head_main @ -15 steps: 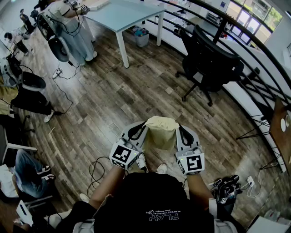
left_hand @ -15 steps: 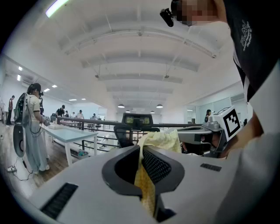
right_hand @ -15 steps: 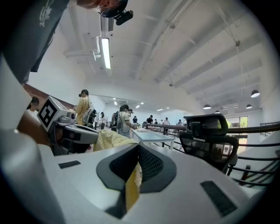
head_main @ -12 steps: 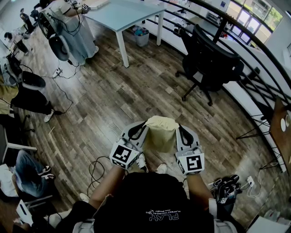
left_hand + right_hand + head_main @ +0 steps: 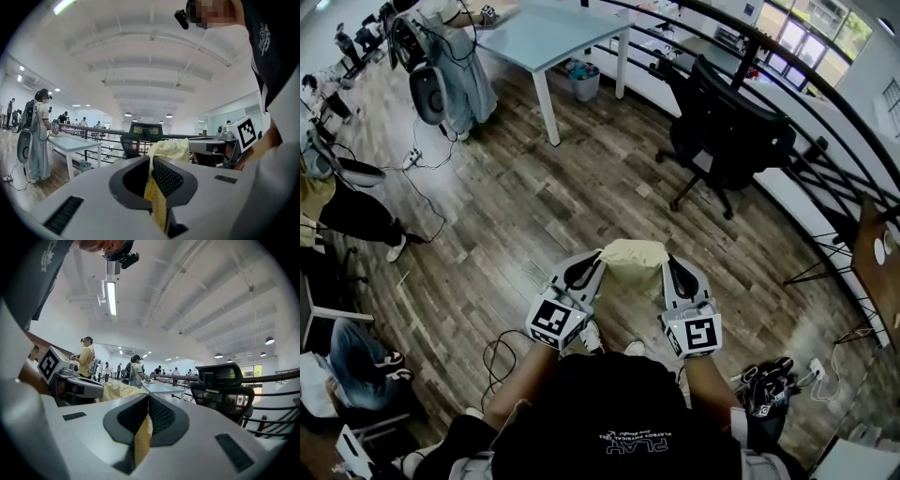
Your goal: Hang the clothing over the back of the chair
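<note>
A pale yellow piece of clothing (image 5: 634,266) is held up in front of the person, above the wooden floor (image 5: 516,206), between the two grippers. The jaws of the left gripper (image 5: 592,265) are pinched together on one edge of the fabric, and those of the right gripper (image 5: 669,268) on the other edge. The black office chair (image 5: 727,131) is seen well apart from the clothing, beside a dark railing (image 5: 825,103).

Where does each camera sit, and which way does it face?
Head view: on the head, steeply down onto left gripper, right gripper, yellow garment, forearms, black shirt.
Left gripper view: on that gripper, level along jaws shut on the garment; torso at right.
Right gripper view: likewise; left gripper at left.
Shared: all show garment and black chair.
</note>
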A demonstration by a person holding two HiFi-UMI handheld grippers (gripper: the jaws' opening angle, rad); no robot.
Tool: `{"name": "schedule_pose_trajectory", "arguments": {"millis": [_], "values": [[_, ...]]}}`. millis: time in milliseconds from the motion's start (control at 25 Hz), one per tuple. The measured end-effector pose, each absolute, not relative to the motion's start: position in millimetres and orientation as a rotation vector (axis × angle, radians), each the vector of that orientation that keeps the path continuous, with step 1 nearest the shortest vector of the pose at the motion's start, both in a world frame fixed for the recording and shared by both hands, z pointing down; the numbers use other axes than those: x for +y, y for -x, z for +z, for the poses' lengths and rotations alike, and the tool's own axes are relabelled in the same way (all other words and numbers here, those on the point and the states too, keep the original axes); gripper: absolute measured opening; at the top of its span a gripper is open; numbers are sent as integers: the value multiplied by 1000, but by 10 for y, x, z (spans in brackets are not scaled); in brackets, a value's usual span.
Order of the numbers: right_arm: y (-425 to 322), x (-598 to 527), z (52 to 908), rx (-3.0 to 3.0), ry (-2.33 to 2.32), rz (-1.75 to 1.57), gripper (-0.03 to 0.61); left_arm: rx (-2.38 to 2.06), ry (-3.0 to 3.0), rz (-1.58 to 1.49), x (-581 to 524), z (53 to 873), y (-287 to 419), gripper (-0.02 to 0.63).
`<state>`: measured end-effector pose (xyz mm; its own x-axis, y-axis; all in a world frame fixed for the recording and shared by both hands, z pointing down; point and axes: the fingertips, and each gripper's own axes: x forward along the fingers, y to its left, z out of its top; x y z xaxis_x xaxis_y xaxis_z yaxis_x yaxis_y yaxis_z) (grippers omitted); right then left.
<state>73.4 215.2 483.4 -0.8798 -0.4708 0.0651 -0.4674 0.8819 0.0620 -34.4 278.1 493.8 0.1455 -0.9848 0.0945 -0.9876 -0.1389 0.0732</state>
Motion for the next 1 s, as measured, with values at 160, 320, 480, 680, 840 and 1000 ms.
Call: {"name": "schedule_pose_trajectory", "arguments": {"millis": [160,320,480,680,840,1000], "values": [[-632,2164,4805,-2986,-757,-65,20,-1957,-2331,28,2744,4910,432,26],[-528,2197,4812,-2989,-794,-24,20,-1928,-2373,25,2726,4891,537,26],[-419,2296,4821,-3007,-817,35,20,-1891,-2410,42,2750,4900,624,26],[-265,2360,4799,-2997,-785,-31,20,-1863,-2448,66,2773,4884,696,26],[-202,2220,4794,-2978,-789,-48,20,-1853,-2465,78,2644,4872,719,26],[-107,2041,4760,-2983,-789,-53,20,-1857,-2465,89,2456,4875,809,26]]}}
